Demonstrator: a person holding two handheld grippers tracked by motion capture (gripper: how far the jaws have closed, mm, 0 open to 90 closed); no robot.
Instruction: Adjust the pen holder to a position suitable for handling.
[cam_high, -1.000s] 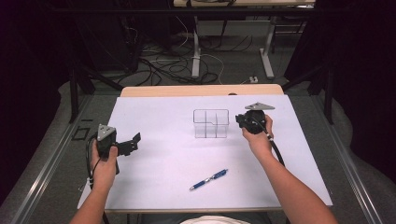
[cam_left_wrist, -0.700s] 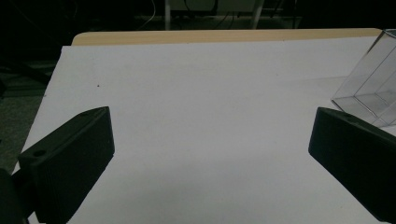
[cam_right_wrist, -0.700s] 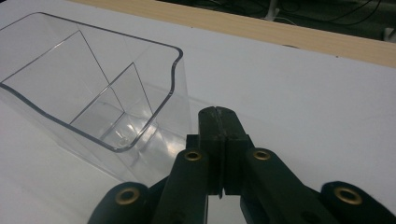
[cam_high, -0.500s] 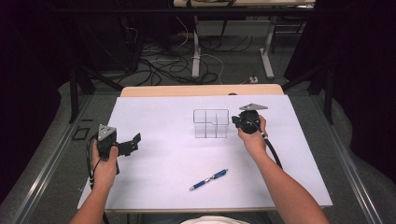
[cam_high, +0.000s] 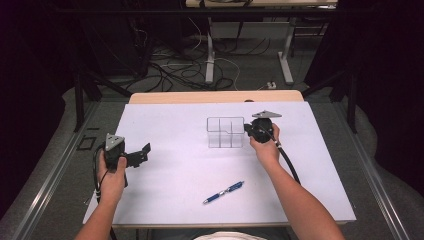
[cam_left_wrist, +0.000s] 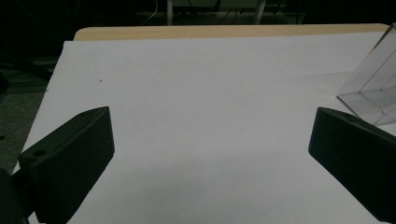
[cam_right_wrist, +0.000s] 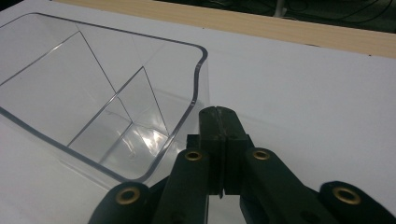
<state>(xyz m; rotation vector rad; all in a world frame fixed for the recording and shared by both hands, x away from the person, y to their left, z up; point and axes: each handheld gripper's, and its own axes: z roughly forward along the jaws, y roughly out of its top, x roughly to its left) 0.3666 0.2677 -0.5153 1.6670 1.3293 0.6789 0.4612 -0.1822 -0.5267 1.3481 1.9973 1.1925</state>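
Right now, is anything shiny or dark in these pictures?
In the right gripper view, light glints off the bottom of the clear plastic box. In the left gripper view, a soft shadow darkens the near part of the white table. In the high view, the room around the table is nearly black.

In the left gripper view, the clear box (cam_left_wrist: 373, 88) at the right of the frame is cut off by the picture's edge. In the right gripper view, its left part runs off the frame. In the high view, the pen (cam_high: 223, 192) is too small to read.
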